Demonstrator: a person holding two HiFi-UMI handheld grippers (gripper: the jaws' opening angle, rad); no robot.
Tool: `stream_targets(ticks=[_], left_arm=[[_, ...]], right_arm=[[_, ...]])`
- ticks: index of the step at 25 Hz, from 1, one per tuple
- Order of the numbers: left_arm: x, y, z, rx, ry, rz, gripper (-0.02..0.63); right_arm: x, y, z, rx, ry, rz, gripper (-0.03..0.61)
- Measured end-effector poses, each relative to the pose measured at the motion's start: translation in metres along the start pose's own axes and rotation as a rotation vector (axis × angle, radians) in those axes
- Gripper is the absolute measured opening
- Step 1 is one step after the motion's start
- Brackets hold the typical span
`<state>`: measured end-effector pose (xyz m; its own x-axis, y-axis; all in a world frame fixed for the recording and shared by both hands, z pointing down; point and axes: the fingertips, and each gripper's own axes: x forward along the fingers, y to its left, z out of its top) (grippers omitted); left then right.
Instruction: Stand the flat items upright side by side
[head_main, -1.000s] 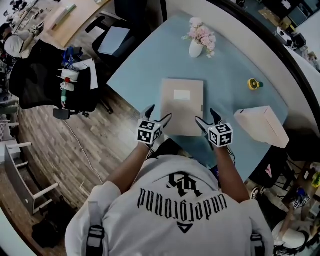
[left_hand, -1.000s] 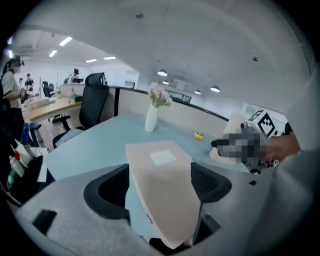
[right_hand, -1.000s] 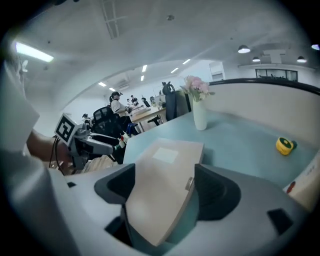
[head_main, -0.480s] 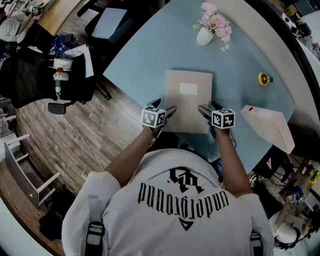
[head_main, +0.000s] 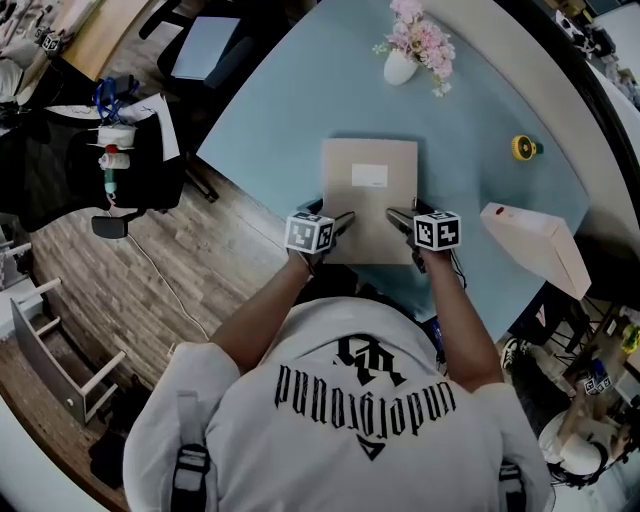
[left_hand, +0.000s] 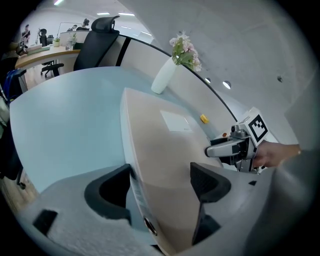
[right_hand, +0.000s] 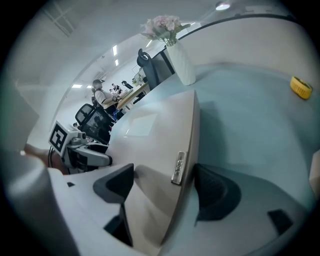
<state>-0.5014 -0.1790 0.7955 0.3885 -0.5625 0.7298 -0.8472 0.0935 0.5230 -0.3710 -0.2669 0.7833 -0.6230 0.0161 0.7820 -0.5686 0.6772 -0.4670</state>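
A beige flat file box (head_main: 368, 198) lies face up on the light blue table (head_main: 280, 120), with a white label on its top. My left gripper (head_main: 340, 222) is at its near left corner. It is open, and the spine edge (left_hand: 137, 200) sits between the jaws. My right gripper (head_main: 397, 220) is at the near right corner, also open, its jaws straddling the edge with the metal clasp (right_hand: 178, 167). A second pale box (head_main: 535, 245) lies to the right, apart from both grippers.
A white vase of pink flowers (head_main: 402, 65) stands beyond the beige box. A yellow tape measure (head_main: 524, 148) lies at the far right. A black office chair (head_main: 90, 180) and wooden floor are left of the table's edge.
Both grippers have moved forward and inward, from just short of the beige box to straddling its near corners. The box itself has not moved.
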Motion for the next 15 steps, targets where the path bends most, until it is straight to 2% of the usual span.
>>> stream_targets(ticks=[5, 11, 15], left_arm=[[-0.002, -0.009, 0.000, 0.027, 0.009, 0.012, 0.382], [-0.014, -0.051, 0.007, 0.163, -0.024, 0.031, 0.379], [-0.015, -0.093, -0.004, 0.237, -0.070, 0.036, 0.377]], right_arm=[[-0.011, 0.004, -0.006, -0.005, -0.032, -0.022, 0.364], [-0.058, 0.004, -0.015, -0.075, -0.125, -0.110, 0.359], [-0.100, -0.002, -0.042, -0.120, -0.201, -0.175, 0.356]])
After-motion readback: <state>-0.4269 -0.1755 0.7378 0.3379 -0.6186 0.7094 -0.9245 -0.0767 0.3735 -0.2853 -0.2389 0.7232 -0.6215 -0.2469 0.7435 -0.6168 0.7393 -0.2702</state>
